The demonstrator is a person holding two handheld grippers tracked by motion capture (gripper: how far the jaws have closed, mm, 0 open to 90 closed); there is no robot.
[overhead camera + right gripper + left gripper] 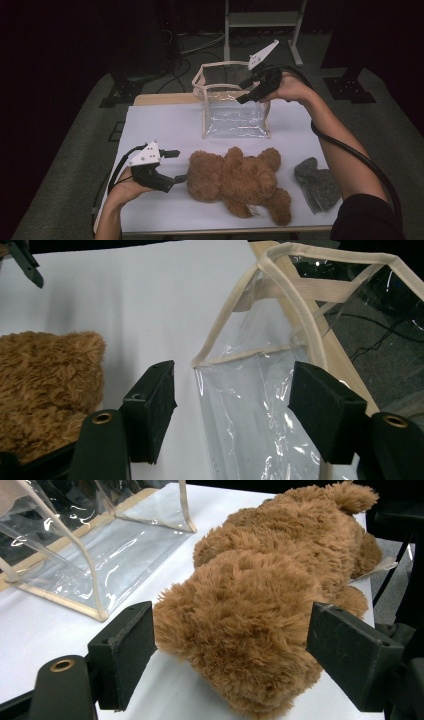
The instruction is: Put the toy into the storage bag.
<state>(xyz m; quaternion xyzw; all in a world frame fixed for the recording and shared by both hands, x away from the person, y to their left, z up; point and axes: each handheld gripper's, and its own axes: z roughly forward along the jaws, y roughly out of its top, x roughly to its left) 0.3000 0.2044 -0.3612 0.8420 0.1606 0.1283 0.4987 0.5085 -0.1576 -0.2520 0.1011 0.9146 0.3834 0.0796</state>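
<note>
A brown teddy bear (235,180) lies on the white table top (165,125) near the front edge. My left gripper (177,166) is at its left end, open, and the bear's furry head (240,630) sits between the two pads without looking squeezed. A clear plastic bag with beige trim (232,107) stands upright behind the bear. My right gripper (243,92) hovers at the bag's upper right rim, open. In the right gripper view (235,385) the bag's clear wall and beige corner seam (240,357) lie just beyond the spread pads, which do not press on them.
A grey knitted item (317,185) lies at the table's front right, beside the bear's leg. A metal stand (262,20) and floor cables (200,45) are behind the table. The person's right forearm (340,145) crosses above the table's right side.
</note>
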